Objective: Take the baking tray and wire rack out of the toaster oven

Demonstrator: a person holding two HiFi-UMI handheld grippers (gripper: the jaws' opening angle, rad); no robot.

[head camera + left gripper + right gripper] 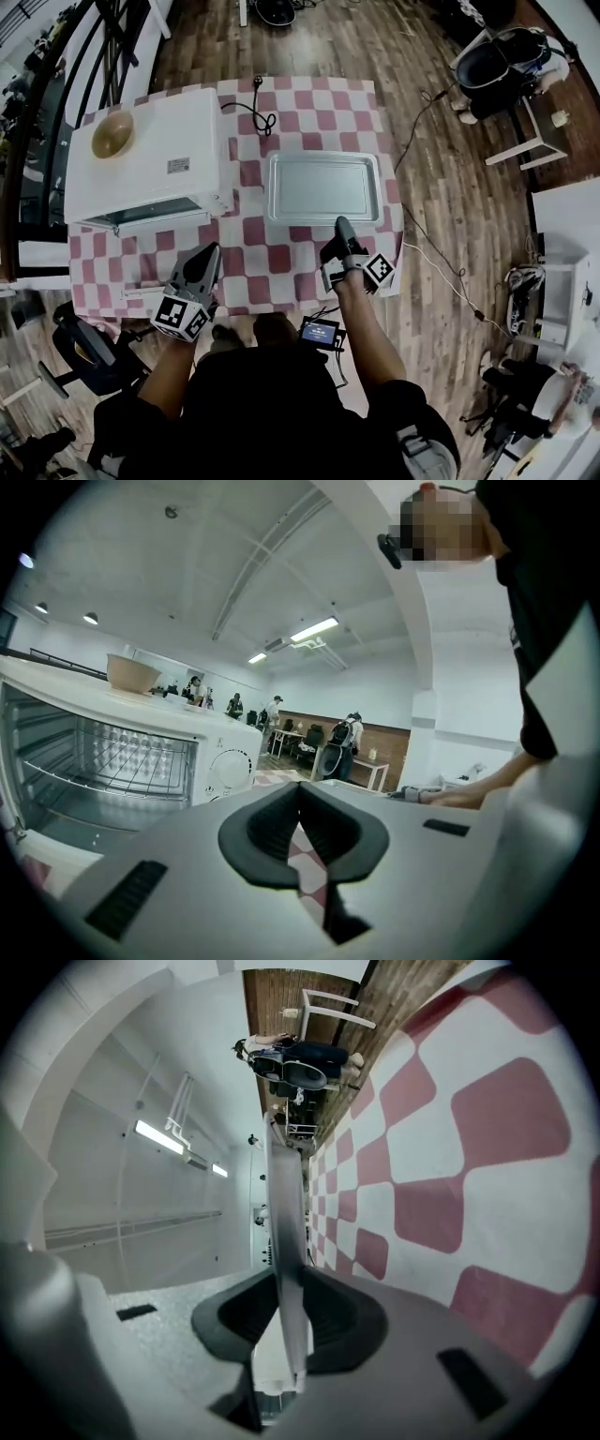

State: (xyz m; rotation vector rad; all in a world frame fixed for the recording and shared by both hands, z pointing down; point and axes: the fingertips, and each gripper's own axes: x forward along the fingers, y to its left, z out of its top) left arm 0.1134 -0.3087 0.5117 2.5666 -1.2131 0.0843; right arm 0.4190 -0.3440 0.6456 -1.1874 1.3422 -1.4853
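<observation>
The silver baking tray [323,187] lies flat on the checkered table [281,258], just right of the white toaster oven [150,155]. My right gripper [342,227] is at the tray's near rim. In the right gripper view that rim [283,1194] runs edge-on between the jaws, and my right gripper [286,1279] is shut on it. The wire rack [112,761] sits inside the oven [211,752], whose front is open toward me. My left gripper [211,253] is in front of the oven's right end, and my left gripper [300,794] is shut and holds nothing.
A tan bowl [112,133] stands on the oven's top. A black power cord [258,114] curls on the cloth behind the oven. The table's right edge is close beside the tray, and cables [441,272] trail over the wooden floor there. A chair [84,352] stands at the near left.
</observation>
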